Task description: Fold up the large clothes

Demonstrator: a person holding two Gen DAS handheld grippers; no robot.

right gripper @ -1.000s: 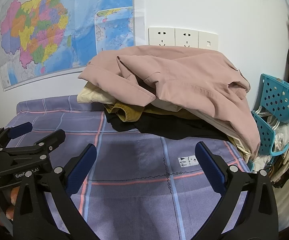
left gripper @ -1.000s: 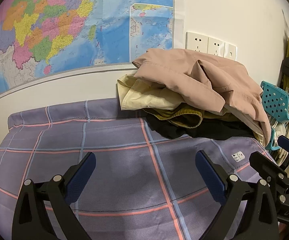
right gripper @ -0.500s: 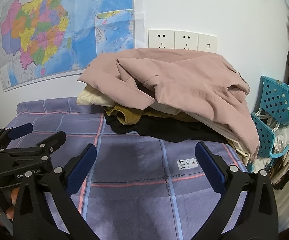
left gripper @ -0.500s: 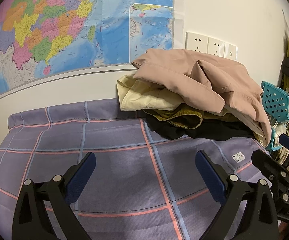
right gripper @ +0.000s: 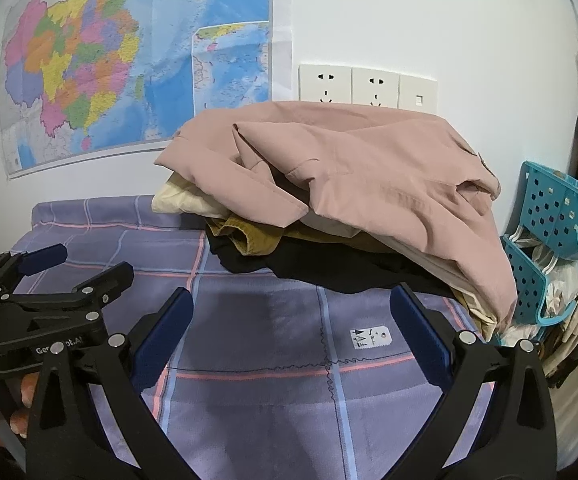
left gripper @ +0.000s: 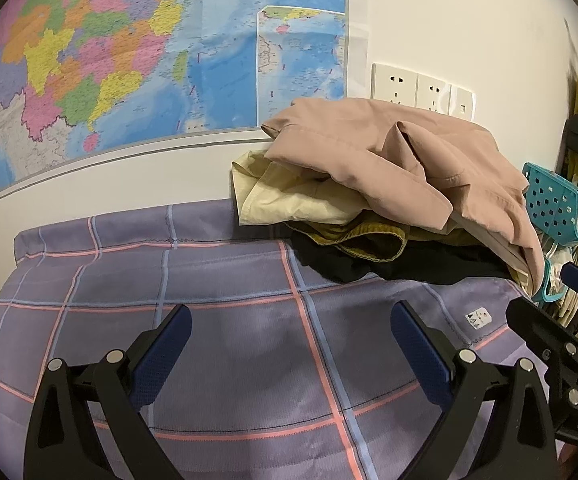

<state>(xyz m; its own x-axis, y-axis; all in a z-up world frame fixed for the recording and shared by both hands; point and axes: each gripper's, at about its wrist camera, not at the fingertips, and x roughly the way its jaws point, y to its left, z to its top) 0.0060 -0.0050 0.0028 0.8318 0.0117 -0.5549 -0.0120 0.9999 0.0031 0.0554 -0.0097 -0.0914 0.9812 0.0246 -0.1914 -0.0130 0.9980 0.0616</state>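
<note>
Matt pink cloth garment [right gripper: 369,168]; glossy paper map [left gripper: 129,60]

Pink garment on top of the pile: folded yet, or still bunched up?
Still bunched. The pink garment lies crumpled over the other clothes, with loose flaps and uneven creases, and neither open gripper touches it.

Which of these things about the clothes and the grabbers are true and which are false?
1. The pink garment lies on top of the pile. True.
2. The left gripper is squeezing a shirt. False: its fingers are wide apart, with nothing between them.
3. A black garment is at the bottom of the pile. True.
4. The right gripper is open. True.
5. The pile sits on a bare wooden table. False: it rests on a purple checked cloth.
6. The blue basket sits on top of the clothes. False: it is off to the right of the pile.
</note>
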